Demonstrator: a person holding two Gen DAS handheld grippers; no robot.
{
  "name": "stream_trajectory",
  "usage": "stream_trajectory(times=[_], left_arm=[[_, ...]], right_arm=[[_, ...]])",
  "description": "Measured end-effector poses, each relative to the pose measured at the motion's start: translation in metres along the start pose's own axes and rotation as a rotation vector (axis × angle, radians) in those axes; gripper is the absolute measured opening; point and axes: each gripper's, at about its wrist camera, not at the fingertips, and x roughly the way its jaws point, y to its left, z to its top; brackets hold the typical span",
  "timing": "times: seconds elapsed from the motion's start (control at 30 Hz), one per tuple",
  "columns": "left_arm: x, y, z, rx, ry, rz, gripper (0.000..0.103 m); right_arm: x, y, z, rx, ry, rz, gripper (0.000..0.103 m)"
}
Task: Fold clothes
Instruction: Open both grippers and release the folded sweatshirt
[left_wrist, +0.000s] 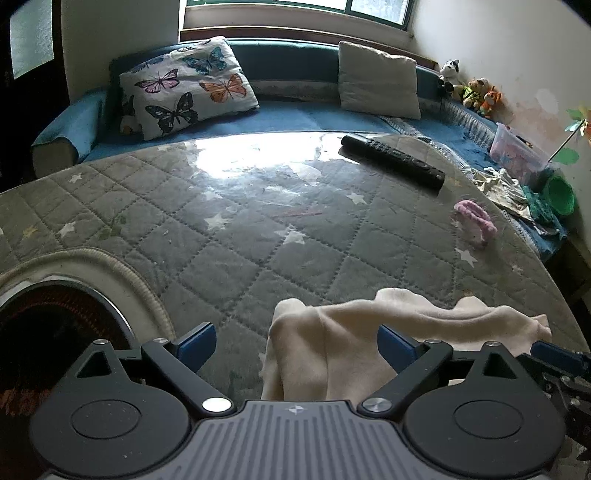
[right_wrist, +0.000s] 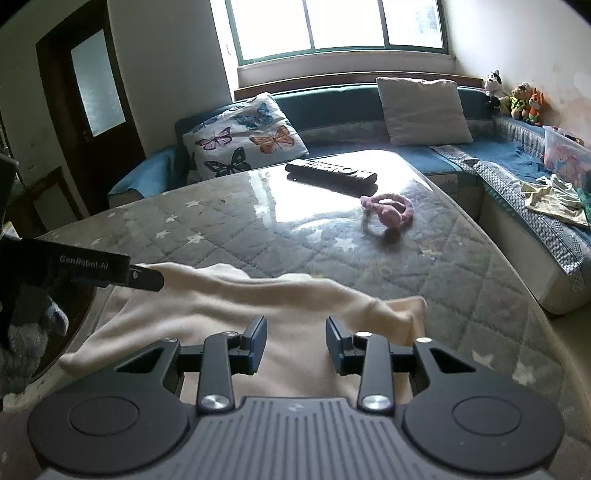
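Note:
A cream garment (left_wrist: 332, 343) lies rumpled at the near edge of the quilted grey table (left_wrist: 258, 229). My left gripper (left_wrist: 295, 345) is wide open, its jaws on either side of the garment's left fold, holding nothing. In the right wrist view the same cream garment (right_wrist: 258, 299) spreads across the table's near edge (right_wrist: 461, 277). My right gripper (right_wrist: 295, 341) is open just above the cloth, not closed on it. The left gripper's finger (right_wrist: 144, 278) shows at the left of that view, over the garment's far left corner.
A black remote (left_wrist: 393, 160) and a pink hair band (left_wrist: 474, 219) lie on the table's far right. A blue sofa (left_wrist: 295, 118) with a butterfly pillow (left_wrist: 184, 85), a white cushion (left_wrist: 378, 79), toys and loose clothes wraps behind. A round dark opening (left_wrist: 55, 332) sits near left.

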Motion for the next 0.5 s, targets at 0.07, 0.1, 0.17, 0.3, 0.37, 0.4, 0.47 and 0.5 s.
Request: stream_trajectory(times=[0.07, 0.1, 0.17, 0.3, 0.37, 0.4, 0.47, 0.5], left_arm=[[0.005, 0.0, 0.001, -0.001, 0.006, 0.007, 0.096], [0.008, 0.001, 0.001, 0.0, 0.012, 0.01, 0.096], [0.013, 0.0, 0.001, 0.002, 0.021, 0.014, 0.096], [0.02, 0.0, 0.0, 0.007, 0.033, 0.019, 0.098], [0.022, -0.001, -0.001, 0.013, 0.033, 0.02, 0.1], [0.022, -0.002, -0.001, 0.016, 0.033, 0.022, 0.1], [0.022, -0.002, -0.001, 0.02, 0.033, 0.024, 0.101], [0.022, -0.002, -0.001, 0.018, 0.034, 0.024, 0.101]], right_arm=[[0.007, -0.002, 0.003, 0.003, 0.005, -0.006, 0.035], [0.01, -0.003, 0.004, 0.007, 0.008, -0.009, 0.035], [0.016, -0.005, 0.005, 0.014, 0.013, -0.013, 0.035], [0.025, -0.006, 0.005, 0.015, 0.022, -0.019, 0.036], [0.027, -0.006, 0.005, 0.012, 0.023, -0.02, 0.037], [0.028, -0.006, 0.005, 0.009, 0.023, -0.021, 0.038], [0.028, -0.005, 0.005, 0.004, 0.022, -0.022, 0.039], [0.028, -0.005, 0.006, 0.003, 0.021, -0.022, 0.039]])
